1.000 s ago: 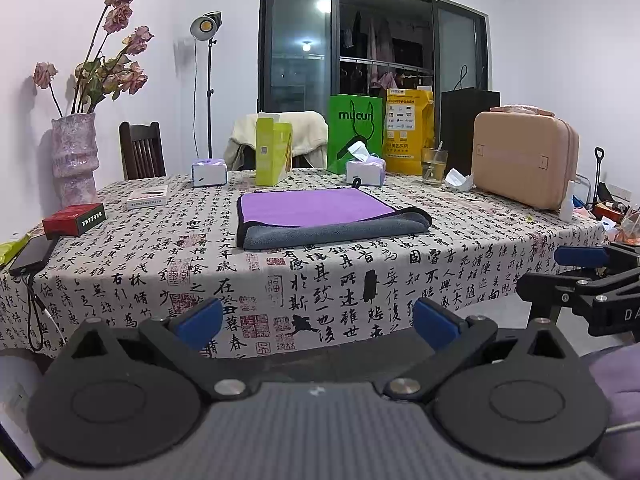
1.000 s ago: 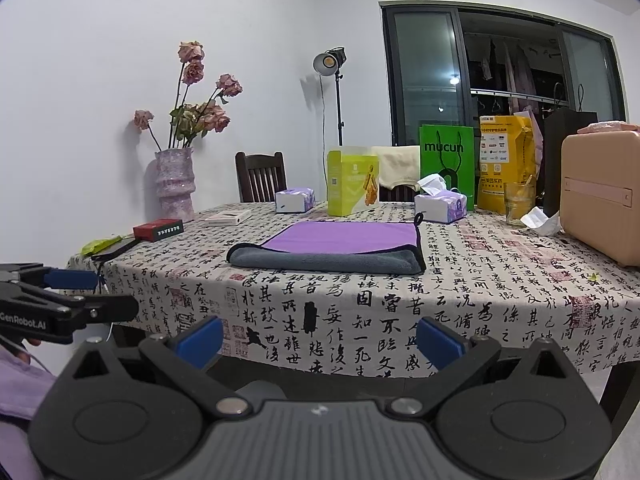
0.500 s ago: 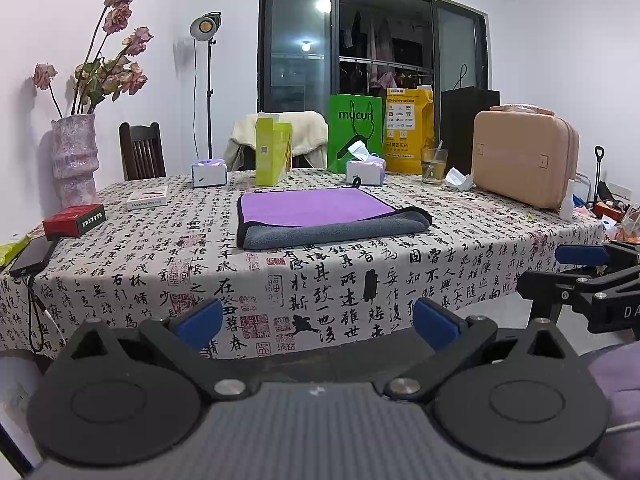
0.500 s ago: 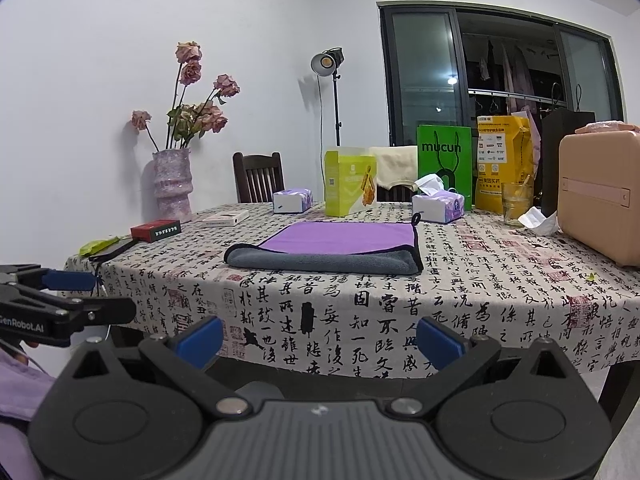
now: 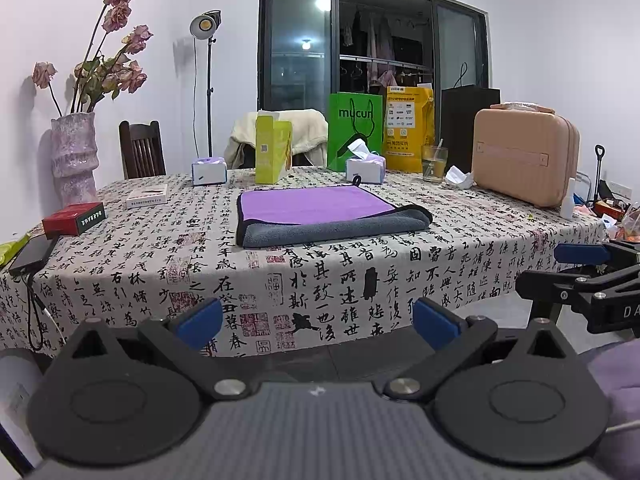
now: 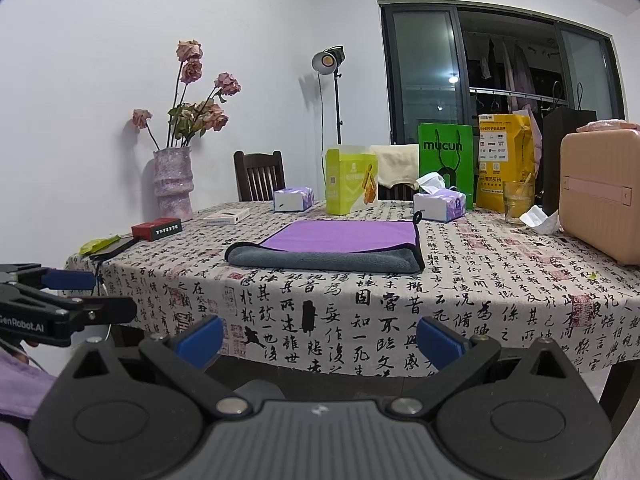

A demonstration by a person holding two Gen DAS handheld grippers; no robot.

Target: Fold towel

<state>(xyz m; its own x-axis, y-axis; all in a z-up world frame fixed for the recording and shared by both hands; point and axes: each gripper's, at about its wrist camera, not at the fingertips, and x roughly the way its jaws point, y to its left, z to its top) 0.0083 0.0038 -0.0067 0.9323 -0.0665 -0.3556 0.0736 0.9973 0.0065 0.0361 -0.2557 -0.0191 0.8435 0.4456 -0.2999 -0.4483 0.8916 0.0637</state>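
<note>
Left claw (image 5: 318, 318) was spread wide, blue pads well apart, nothing between them. It hung off the near edge of the desk (image 5: 360, 276), below the top, aimed across it. Right claw (image 6: 320, 338) was the same: wide open, empty, low in front of the desk. Each claw showed at the edge of the other's view, side by side, apart.

Outward from the claws, at 12 o'clock, the towel (image 5: 320, 216) lay flat mid-desk, well apart from both. Purple face up, with the grey side rolled over in a thick band along the near edge. A black hang loop sat at its far right corner. It looked folded once already, so my guess is one fold done and a second one pending, or the task just finished; can't tell which.

If another fold was due, the next move called for both claws to rise above the desk edge, reach to 12 o'clock, and pinch two corners on one side, getting all layers at once.

Clutter past the towel: tissue box (image 5: 366, 168) at 1 o'clock, yellow-green carton (image 5: 272, 152) at 11, pink case (image 5: 524, 156) at 2, vase (image 5: 74, 156) at 10.
</note>
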